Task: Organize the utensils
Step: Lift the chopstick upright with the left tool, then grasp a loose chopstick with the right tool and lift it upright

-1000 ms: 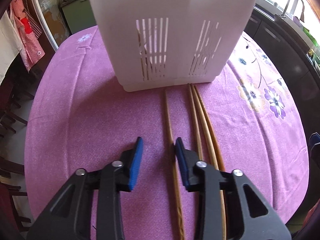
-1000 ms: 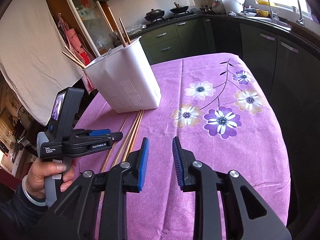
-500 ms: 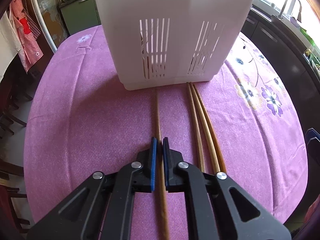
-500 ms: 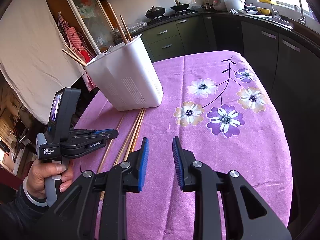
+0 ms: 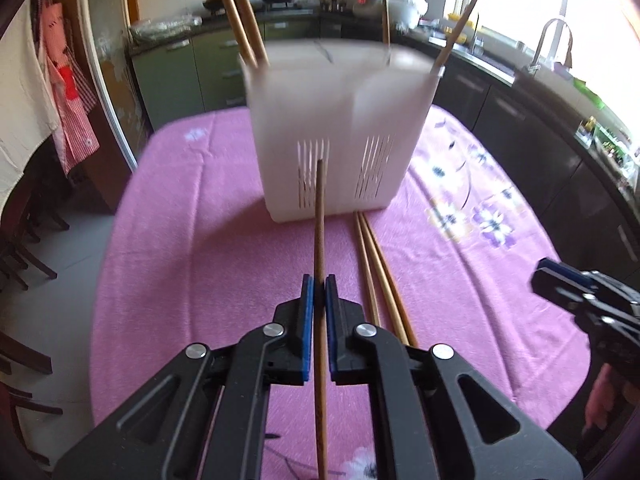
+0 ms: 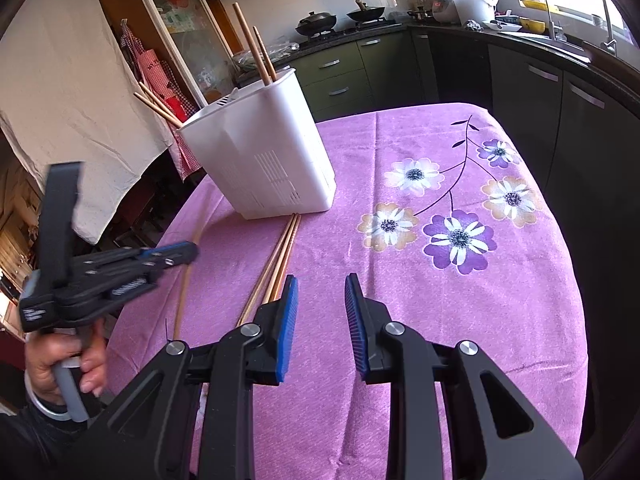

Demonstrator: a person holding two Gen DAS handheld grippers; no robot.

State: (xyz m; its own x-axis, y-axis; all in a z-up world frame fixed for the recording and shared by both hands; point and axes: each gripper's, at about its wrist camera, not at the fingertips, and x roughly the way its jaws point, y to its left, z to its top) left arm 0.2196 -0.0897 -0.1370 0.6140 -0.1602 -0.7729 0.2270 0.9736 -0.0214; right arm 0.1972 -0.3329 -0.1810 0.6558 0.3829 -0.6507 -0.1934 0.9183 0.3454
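Note:
My left gripper (image 5: 319, 286) is shut on a brown wooden chopstick (image 5: 319, 220) and holds it lifted off the table, its far tip in front of the white slotted utensil holder (image 5: 340, 128). Several chopsticks stand in that holder. Two more chopsticks (image 5: 376, 256) lie side by side on the purple tablecloth, just right of the held one. In the right wrist view the left gripper (image 6: 188, 250) with its chopstick (image 6: 186, 280) is at the left, the holder (image 6: 260, 164) is behind, and the two lying chopsticks (image 6: 280, 256) run toward my right gripper (image 6: 320, 284), which is open and empty above the cloth.
The round table has a purple flowered cloth (image 6: 460, 240), with edges close at the left and right. Dark kitchen cabinets (image 6: 540, 88) and a counter with pots stand behind. Chairs (image 5: 20, 248) stand at the left of the table.
My left gripper shifted left, closed on the single chopstick and has lifted it off the cloth, pulling back from the holder. The right gripper stayed open and hardly moved.

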